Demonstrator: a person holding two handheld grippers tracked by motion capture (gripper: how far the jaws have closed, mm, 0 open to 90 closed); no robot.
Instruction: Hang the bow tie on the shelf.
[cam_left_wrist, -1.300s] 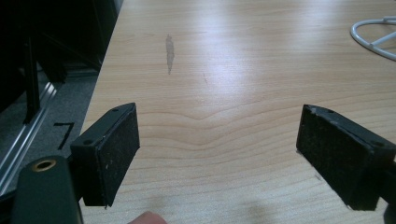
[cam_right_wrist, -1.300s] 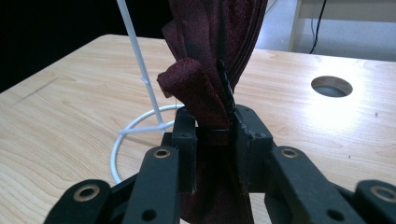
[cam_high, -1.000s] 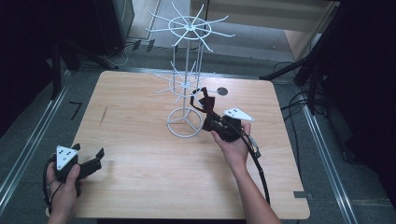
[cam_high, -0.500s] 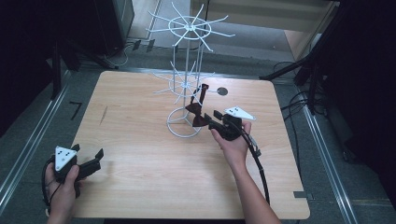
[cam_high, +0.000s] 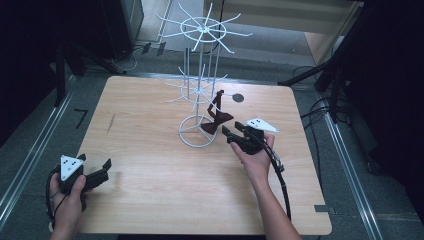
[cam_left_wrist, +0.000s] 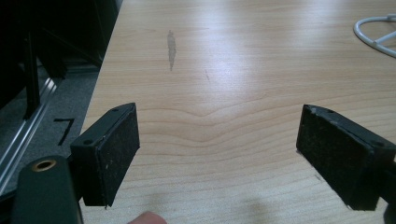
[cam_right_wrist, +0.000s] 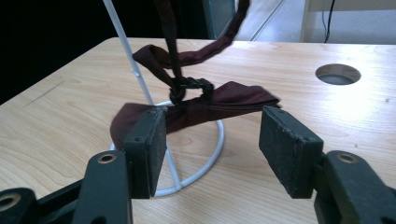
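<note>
Bow tie (cam_right_wrist: 196, 105), dark red, hangs by its strap from the white wire rack (cam_high: 200, 90), its bow over the rack's ring base. Right gripper (cam_high: 230, 136), just beside the rack, has just been opening, jaws apart, nothing gripped. Left gripper (cam_high: 102, 167), well apart from the rack, is spread wide over the table (cam_high: 150, 190).

the high view looks forward and down over the whole table (cam_high: 150, 200), while both gripper views skim it close, sharing the white wire stand (cam_high: 200, 95).

Lab-like test bay — metal floor rails (cam_high: 30, 165), loose cables (cam_high: 320, 107), dark surrounds
</note>
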